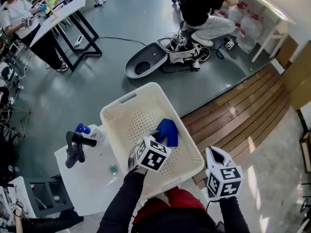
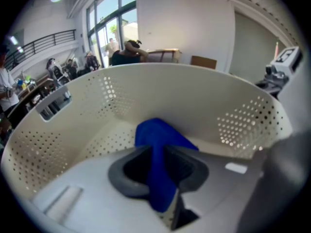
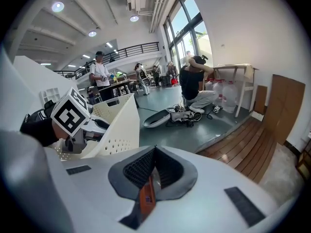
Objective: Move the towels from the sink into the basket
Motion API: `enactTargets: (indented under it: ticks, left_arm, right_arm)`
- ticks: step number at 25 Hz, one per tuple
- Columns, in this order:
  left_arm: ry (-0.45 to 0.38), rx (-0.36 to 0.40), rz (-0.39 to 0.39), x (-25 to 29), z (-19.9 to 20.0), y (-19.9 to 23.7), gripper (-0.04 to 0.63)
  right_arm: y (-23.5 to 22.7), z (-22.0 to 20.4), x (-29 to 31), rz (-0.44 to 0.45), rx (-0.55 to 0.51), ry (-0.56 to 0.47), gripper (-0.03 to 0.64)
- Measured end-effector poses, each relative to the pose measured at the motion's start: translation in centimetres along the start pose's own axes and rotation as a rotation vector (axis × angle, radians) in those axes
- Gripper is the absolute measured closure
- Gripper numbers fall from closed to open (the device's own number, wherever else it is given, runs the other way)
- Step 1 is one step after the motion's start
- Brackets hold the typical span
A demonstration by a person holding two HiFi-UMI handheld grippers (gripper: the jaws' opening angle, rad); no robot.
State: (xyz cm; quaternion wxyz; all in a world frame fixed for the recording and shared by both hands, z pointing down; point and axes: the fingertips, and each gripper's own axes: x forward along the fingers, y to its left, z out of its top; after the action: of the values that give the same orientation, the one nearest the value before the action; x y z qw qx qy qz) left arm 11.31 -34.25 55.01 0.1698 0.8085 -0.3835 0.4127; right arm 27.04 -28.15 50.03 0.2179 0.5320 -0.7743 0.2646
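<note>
A blue towel (image 1: 167, 131) hangs inside the cream perforated basket (image 1: 121, 103), just above its floor. My left gripper (image 1: 156, 137) reaches over the basket's near rim and is shut on the towel. In the left gripper view the blue towel (image 2: 160, 144) runs as a pinched fold between the dark pads (image 2: 133, 171), with the basket wall (image 2: 146, 91) behind it. My right gripper (image 1: 214, 153) stays outside the basket to its right, above the wooden boards. Its jaws are shut and hold nothing (image 3: 154, 171). The sink's inside is hidden.
A black faucet (image 1: 75, 147) and a blue-capped bottle (image 1: 83, 129) stand on the white counter (image 1: 87, 183) left of the basket. Wooden decking (image 1: 243, 110) lies to the right. Farther off, a person crouches on the grey floor (image 1: 201, 13) beside a grey tub (image 1: 146, 62) and cables.
</note>
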Motion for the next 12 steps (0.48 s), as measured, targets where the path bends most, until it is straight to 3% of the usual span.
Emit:
enactTargets:
  ticks: [12]
  left_arm:
    - [0.057, 0.003, 0.011, 0.98, -0.67, 0.39, 0.458]
  right_arm:
    - [-0.14, 0.23, 0.23, -0.001, 0.001, 0.002, 0.609]
